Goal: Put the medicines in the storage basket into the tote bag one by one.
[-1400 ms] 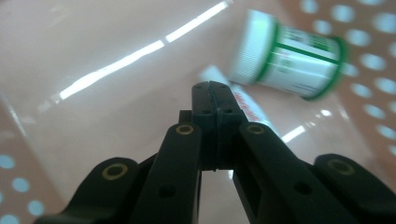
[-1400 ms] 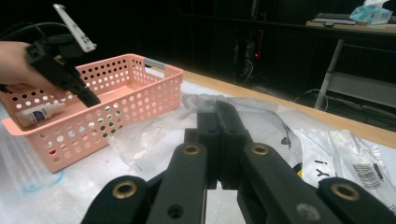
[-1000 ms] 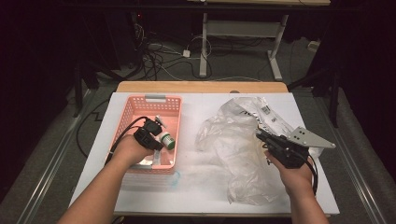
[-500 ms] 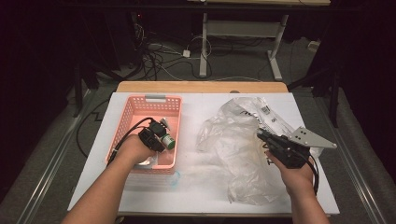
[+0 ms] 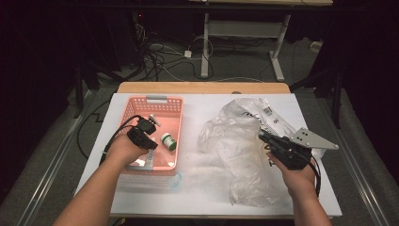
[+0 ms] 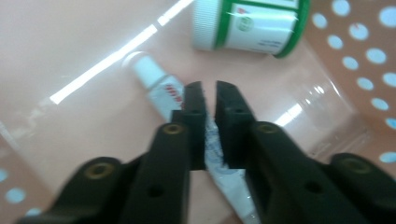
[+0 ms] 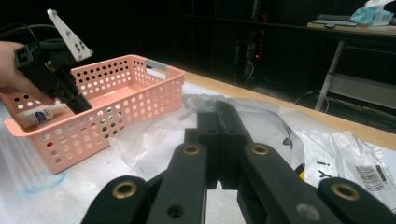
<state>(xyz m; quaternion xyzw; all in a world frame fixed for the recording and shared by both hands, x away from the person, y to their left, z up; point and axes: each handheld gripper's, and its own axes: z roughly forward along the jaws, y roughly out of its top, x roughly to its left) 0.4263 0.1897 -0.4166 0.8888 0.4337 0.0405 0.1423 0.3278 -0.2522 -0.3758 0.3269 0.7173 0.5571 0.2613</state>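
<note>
Two jaws of the left gripper (image 6: 210, 95), just parted, straddle a released tube (image 6: 161, 86) in the basket (image 5: 176, 106); re-snagging is risked if lifted crookedly; right gripper (image 7: 218, 116) clenched, empty

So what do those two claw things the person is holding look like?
Both are black. The left claw and the right claw each end in two flat black jaws joined by brass-coloured rivets. A black cable trails from the left one, and a grey three-cornered plate with small holes sits on the right one. The forearms are bare, no sleeves.
</note>
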